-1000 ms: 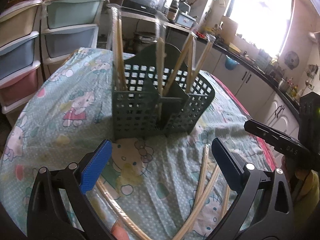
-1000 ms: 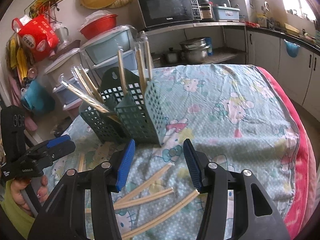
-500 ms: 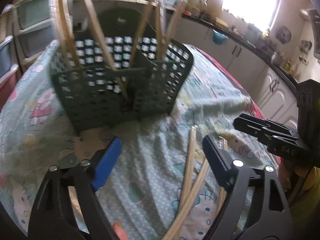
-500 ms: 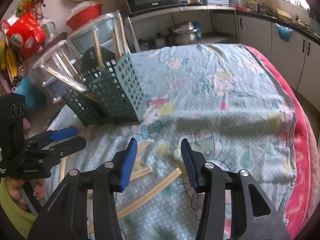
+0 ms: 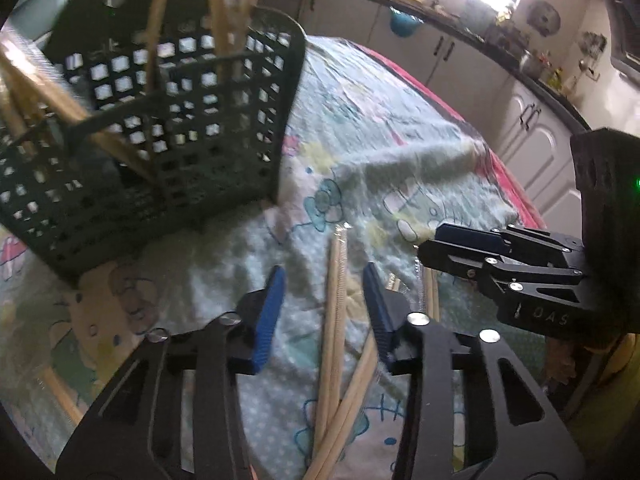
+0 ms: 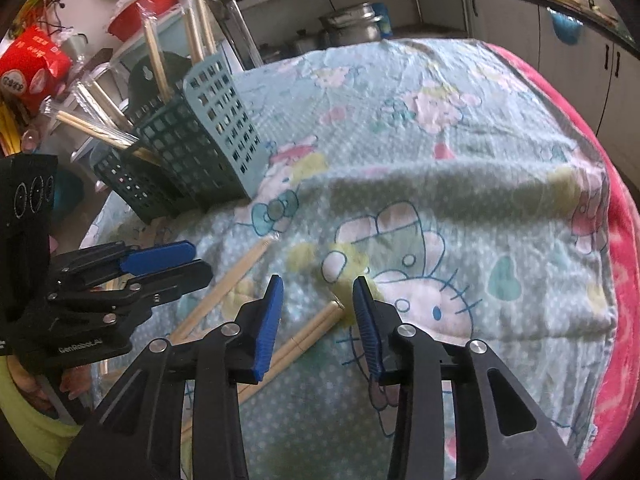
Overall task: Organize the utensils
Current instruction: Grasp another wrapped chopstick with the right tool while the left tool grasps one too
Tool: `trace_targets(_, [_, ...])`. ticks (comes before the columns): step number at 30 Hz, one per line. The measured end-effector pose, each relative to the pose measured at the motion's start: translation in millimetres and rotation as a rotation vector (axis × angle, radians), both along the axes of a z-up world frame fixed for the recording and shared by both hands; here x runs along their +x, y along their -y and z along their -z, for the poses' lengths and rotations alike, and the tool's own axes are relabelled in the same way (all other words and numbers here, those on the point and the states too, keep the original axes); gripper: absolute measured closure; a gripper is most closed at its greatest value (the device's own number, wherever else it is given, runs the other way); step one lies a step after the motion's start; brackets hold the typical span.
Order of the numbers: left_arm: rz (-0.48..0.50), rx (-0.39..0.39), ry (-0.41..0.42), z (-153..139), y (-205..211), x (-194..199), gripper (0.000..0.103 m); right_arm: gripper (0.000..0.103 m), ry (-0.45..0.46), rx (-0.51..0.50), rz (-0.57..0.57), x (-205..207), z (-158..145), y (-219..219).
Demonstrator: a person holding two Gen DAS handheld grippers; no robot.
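A dark green slotted utensil basket (image 5: pixel 168 132) stands on the cartoon-print tablecloth (image 5: pixel 380 128) and holds several wrapped wooden chopsticks (image 5: pixel 224 16). It also shows in the right wrist view (image 6: pixel 192 148). More wrapped chopstick pairs lie loose on the cloth. My left gripper (image 5: pixel 324 280) is open, low over one loose pair (image 5: pixel 334 320) that runs between its jaws. My right gripper (image 6: pixel 318 292) is open above another loose pair (image 6: pixel 304 340). Neither holds anything.
The right gripper (image 5: pixel 500 256) shows at the right of the left wrist view, the left gripper (image 6: pixel 132 268) at the left of the right wrist view. Kitchen cabinets (image 6: pixel 560 40) stand behind; plastic drawers and a red bowl (image 6: pixel 140 8) at far left. The table's red edge (image 6: pixel 616 208) is right.
Both grippers have moved down and forward toward the loose chopsticks on the cloth. The left gripper swung right, so the basket now sits at its upper left. Both jaws have narrowed.
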State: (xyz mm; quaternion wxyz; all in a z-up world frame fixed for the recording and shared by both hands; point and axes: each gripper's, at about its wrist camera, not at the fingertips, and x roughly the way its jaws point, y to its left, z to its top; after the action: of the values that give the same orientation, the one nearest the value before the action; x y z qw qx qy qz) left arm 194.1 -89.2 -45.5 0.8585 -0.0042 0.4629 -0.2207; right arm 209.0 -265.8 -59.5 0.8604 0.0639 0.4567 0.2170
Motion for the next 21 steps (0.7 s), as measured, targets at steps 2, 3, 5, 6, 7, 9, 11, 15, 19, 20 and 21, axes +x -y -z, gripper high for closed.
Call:
trace_targets(2, [0.016,0.005,-0.016,4.9,6.3,3.9,0.077,0.07,-0.026,0.005,0.001,2.8,5.5,0.4])
trace_targets(3, [0.022,0.005,-0.025,7.0,6.7,5.4,0.077,0.072,-0.033,0.005,0.002,3.5,6.9,0.6])
trace_targets(5, [0.033,0.006,-0.039,10.7,11.1,9.2,0.078,0.075,-0.051,0.01,0.003,5.3,10.8,0.8])
trace_targets(6, [0.036,0.01,-0.045,12.8,13.5,11.0,0.078,0.078,-0.054,0.011,0.005,5.8,11.7,1.2])
trace_targets(7, [0.038,0.012,-0.047,14.0,14.7,11.9,0.078,0.081,-0.055,0.009,0.005,6.2,11.9,1.3])
trace_targets(9, [0.043,0.021,-0.051,16.6,18.0,14.5,0.078,0.085,-0.056,0.005,0.006,6.4,12.3,1.3])
trace_targets(11, [0.044,0.026,-0.05,17.4,18.7,16.4,0.08,0.087,-0.054,0.006,0.002,6.5,12.5,1.3])
trace_targets(15, [0.027,0.034,-0.054,21.2,18.0,23.9,0.091,0.093,-0.043,0.024,-0.004,5.3,10.7,2.8])
trace_targets(19, [0.013,0.008,-0.067,20.2,8.0,27.1,0.095,0.094,-0.019,0.04,-0.011,4.3,4.8,2.4])
trace_targets(20, [0.01,0.012,-0.061,18.9,7.2,26.4,0.095,0.094,-0.012,0.044,-0.013,3.5,3.0,2.6])
trace_targets(21, [0.008,0.019,-0.05,16.7,6.7,25.0,0.095,0.094,-0.005,0.047,-0.015,2.7,1.5,2.4])
